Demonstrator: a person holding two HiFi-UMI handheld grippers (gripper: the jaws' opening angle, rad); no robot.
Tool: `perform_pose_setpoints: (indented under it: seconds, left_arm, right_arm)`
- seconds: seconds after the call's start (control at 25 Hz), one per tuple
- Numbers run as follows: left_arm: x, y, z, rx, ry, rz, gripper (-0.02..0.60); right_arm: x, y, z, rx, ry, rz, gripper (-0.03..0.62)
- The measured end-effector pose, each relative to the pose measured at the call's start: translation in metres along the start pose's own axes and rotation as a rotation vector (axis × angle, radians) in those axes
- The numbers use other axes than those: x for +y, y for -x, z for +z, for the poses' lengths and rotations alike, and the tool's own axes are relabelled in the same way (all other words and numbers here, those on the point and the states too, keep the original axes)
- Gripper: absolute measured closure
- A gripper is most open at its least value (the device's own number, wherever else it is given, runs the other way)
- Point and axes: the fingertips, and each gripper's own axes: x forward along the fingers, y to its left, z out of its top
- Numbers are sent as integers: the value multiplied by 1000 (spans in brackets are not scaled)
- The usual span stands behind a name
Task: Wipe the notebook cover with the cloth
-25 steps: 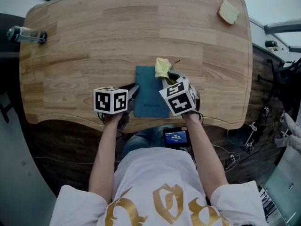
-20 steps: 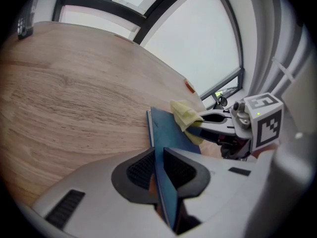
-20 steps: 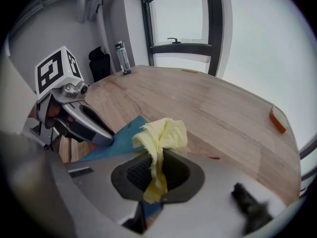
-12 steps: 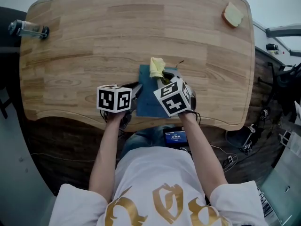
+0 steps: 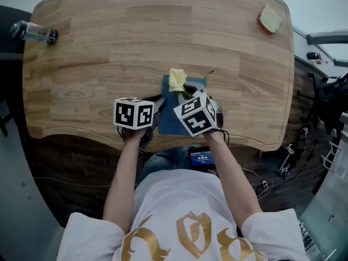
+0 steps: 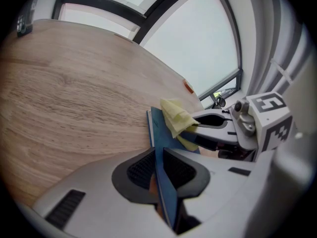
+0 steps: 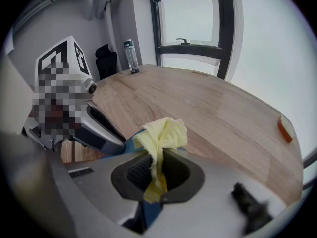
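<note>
Between your left tongs [image 6: 161,170] the near edge of the blue notebook [image 6: 159,128] is pinched edge-on, the pads closed narrow on the cover, so that hand is your anchor; your right tongs [image 7: 156,170] are clamped on a yellow cloth [image 7: 162,133], a strip of it trapped between the pads and the rest bunched in a loose tuft past the tips. From above, that tuft sits over the far end of the notebook, towards its left side, and the notebook itself lies on the desk [image 5: 136,37] close to the near edge, about midway along it, with both tongs just beside each other over it. By the look of it the wipe is under way with much of the cover left to do. To do it well, hold the left grip firm and low so the notebook cannot skate or lift, tip the right tongs down enough that cloth, not the hard tips, meets the cover, and draw it in straight overlapping passes towards you, steering clear of the left tongs as you near them. A tuft that small covers little per pass, so expect several. Further out, one container is in view: a clear bottle [image 5: 32,32] with a dark cap at the far left corner of the desk, well apart from the work; whether anything is in it you cannot tell. At the far right corner lies a pale sponge-like piece [image 5: 270,18], also well apart
</note>
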Motion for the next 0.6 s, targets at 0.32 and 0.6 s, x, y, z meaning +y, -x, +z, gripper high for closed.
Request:
perform_pose_setpoints:
  seconds: [0.32, 0.6]
  left_arm:
    - [1, 1, 0, -17, 7, -11, 525]
    - [0, 0, 1, -32, -11, -2, 525]
  right_arm:
    - [16, -1, 0, 1, 26, 15, 553]
    - [32, 1, -6, 8, 63, 28, 553]
